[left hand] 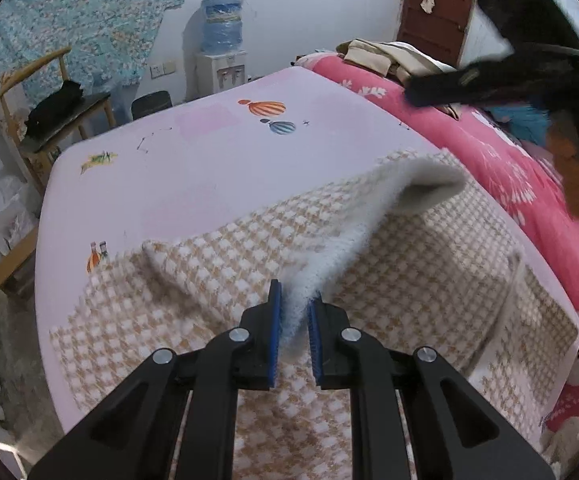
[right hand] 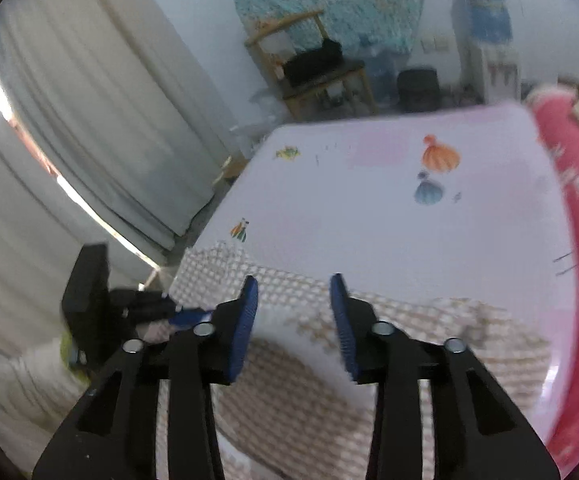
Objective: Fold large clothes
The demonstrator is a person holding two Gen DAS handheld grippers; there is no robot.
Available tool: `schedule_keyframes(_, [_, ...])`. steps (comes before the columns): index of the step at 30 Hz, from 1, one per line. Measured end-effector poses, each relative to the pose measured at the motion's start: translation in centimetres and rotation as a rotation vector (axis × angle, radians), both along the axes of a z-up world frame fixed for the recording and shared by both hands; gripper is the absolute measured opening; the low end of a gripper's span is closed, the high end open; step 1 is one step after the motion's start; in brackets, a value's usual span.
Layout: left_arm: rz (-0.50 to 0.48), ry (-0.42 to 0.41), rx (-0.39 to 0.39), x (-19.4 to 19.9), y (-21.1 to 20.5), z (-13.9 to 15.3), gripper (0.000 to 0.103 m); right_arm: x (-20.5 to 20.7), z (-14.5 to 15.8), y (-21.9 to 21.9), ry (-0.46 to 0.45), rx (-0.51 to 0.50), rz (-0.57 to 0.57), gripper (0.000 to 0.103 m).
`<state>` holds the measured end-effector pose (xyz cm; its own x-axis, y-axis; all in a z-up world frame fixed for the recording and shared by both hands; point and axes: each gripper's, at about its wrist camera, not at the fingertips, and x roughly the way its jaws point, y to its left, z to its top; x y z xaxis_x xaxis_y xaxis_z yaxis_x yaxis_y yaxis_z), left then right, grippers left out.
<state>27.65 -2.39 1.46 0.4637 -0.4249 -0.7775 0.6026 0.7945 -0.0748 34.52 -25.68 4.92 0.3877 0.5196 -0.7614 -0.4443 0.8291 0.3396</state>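
Observation:
A large beige-and-white houndstooth garment [left hand: 401, 264] with a white fleece lining lies on the pink bed sheet [left hand: 209, 168]. My left gripper [left hand: 294, 300] is shut on a raised fold of it, lining showing between the blue pads [left hand: 275, 320]. The fold arches up to the right, its end [left hand: 429, 180] curling over. My right gripper [right hand: 293, 292] is open and empty, held above the garment [right hand: 409, 328]. It shows blurred at the top right of the left wrist view [left hand: 413, 96]. The left gripper shows at the left of the right wrist view [right hand: 185, 314].
A pink quilt [left hand: 501, 164] with folded beige clothes [left hand: 385, 56] lies to the right. A wooden chair [left hand: 49, 104] with a black item and a water dispenser [left hand: 221, 48] stand beyond the bed. Curtains [right hand: 89, 140] hang on the left.

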Motion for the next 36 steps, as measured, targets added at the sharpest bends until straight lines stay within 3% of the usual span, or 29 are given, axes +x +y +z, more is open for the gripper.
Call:
schedule_keyframes(2, [0.009,0.005,-0.018,-0.2,0.6,0.0,0.014,1.0,-3.7,0.8,0.090,-0.042,0.006,0.017])
schedule_keyframes(5, [0.005,0.039,-0.057,-1.0,2.2,0.3,0.017,-0.9,-8.1,0.6,0.187,-0.102,0.005,0.015])
schedule_keyframes(9, [-0.006,0.043,-0.195,-2.5,5.0,1.8,0.018,-2.6,-8.2,-0.6,0.157,-0.073,0.002,0.015])
schedule_keyframes(12, [0.023,0.032,-0.284,-1.3,5.2,3.1,0.018,-2.9,-8.2,-0.4,0.138,-0.094,0.003,0.015])
schedule_keyframes(16, [0.073,0.029,-0.228,1.8,2.3,2.7,0.018,-2.7,-8.5,0.3,0.142,-0.123,-0.014,0.015])
schedule_keyframes(20, [0.138,0.107,-0.023,4.8,0.2,-1.8,0.018,-2.8,-7.4,2.7,0.102,-0.163,-0.017,0.016])
schedule_keyframes(26, [0.108,0.073,-0.051,3.7,1.8,-2.2,0.018,-0.9,-4.6,0.6,-0.034,-0.200,-0.109,0.017])
schedule_keyframes(30, [0.104,0.063,-0.047,3.2,2.5,-2.1,0.018,-0.1,-8.4,0.2,0.018,-0.258,-0.091,0.016])
schedule_keyframes(36, [0.105,0.012,-0.051,2.2,4.0,-0.5,0.018,-2.9,-6.6,0.5,-0.020,-0.356,-0.107,0.016])
